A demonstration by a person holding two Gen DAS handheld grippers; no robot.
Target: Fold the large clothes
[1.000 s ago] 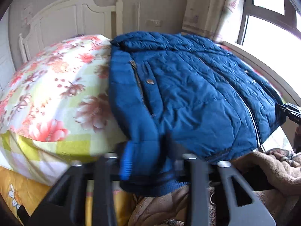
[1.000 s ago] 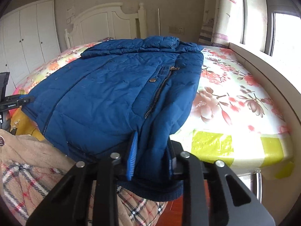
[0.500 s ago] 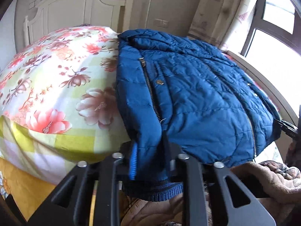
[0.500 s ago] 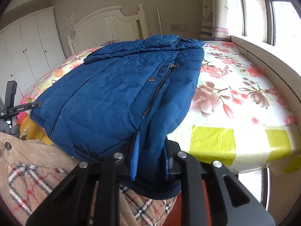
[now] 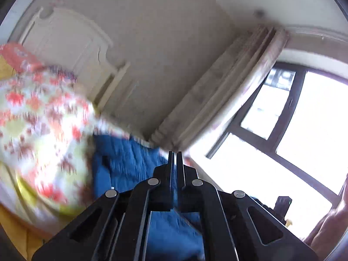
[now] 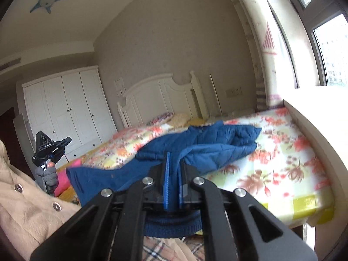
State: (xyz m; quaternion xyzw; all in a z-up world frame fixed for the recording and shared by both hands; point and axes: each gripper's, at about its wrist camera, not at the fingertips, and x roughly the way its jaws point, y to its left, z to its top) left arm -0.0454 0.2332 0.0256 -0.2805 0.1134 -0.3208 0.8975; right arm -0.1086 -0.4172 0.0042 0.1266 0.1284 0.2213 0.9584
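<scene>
In the left wrist view, badly blurred by motion, the left gripper (image 5: 174,158) is seen pressed together on a thin fold of the blue quilted jacket (image 5: 130,161); half a second earlier it looked level across the floral bedspread (image 5: 43,117), and it is now tipped up toward the window (image 5: 282,130). In the right wrist view, the right gripper (image 6: 174,169) is pinched on the jacket's ribbed hem (image 6: 171,226), and the jacket (image 6: 206,145), formerly spread flat, is now bunched and lifted off the bed (image 6: 282,174). A fold of the hem toward the collar is judged to be under way.
</scene>
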